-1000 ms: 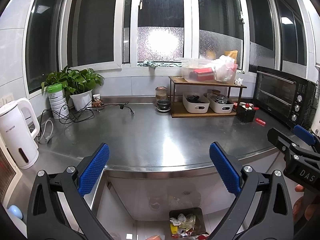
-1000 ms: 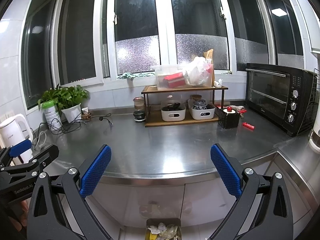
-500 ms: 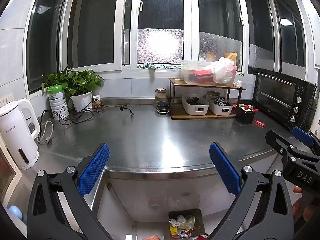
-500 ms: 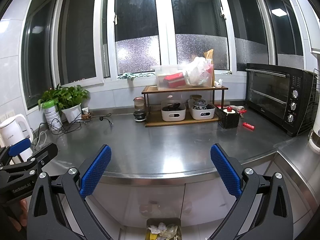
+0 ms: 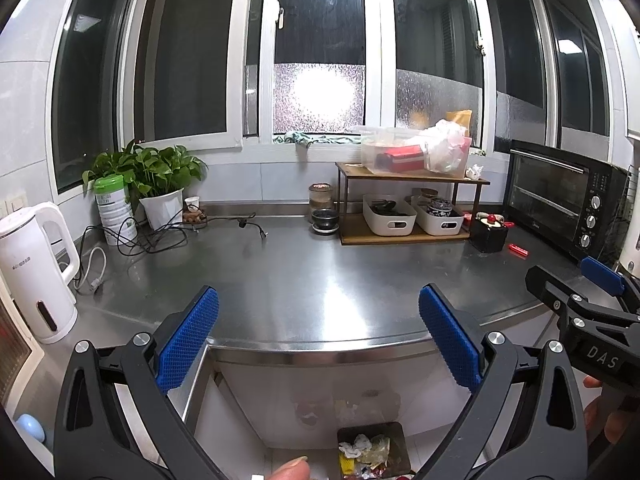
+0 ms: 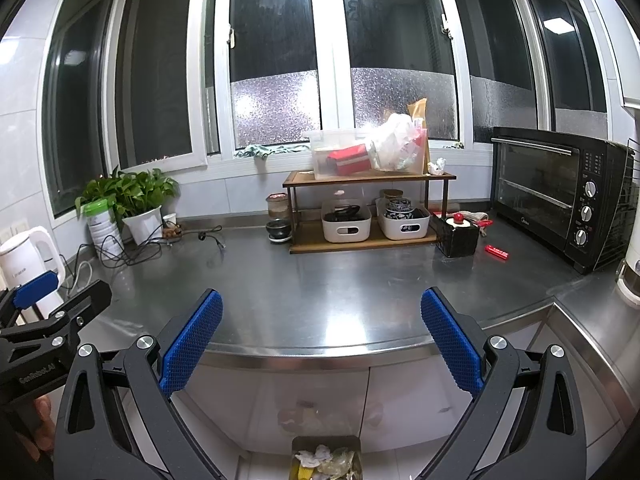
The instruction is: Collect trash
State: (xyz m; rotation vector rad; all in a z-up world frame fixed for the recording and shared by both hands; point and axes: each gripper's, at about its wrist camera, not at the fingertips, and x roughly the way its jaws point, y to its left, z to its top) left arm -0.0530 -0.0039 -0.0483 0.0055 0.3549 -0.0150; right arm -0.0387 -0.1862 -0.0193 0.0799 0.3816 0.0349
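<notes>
"DAS" on the right gripper (image 5: 600, 280); "GenRobot.AI" on the left gripper (image 6: 44, 300).

A white kettle (image 5: 34, 272) stands left on the steel counter (image 5: 320, 280); a black toaster oven (image 5: 560, 208) sits right.

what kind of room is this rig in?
Almost certainly a home kitchen: a curved stainless steel countertop under windows, a black countertop toaster oven at its right end, a white electric kettle at its left, and a bin of crumpled trash on the floor below.
</notes>
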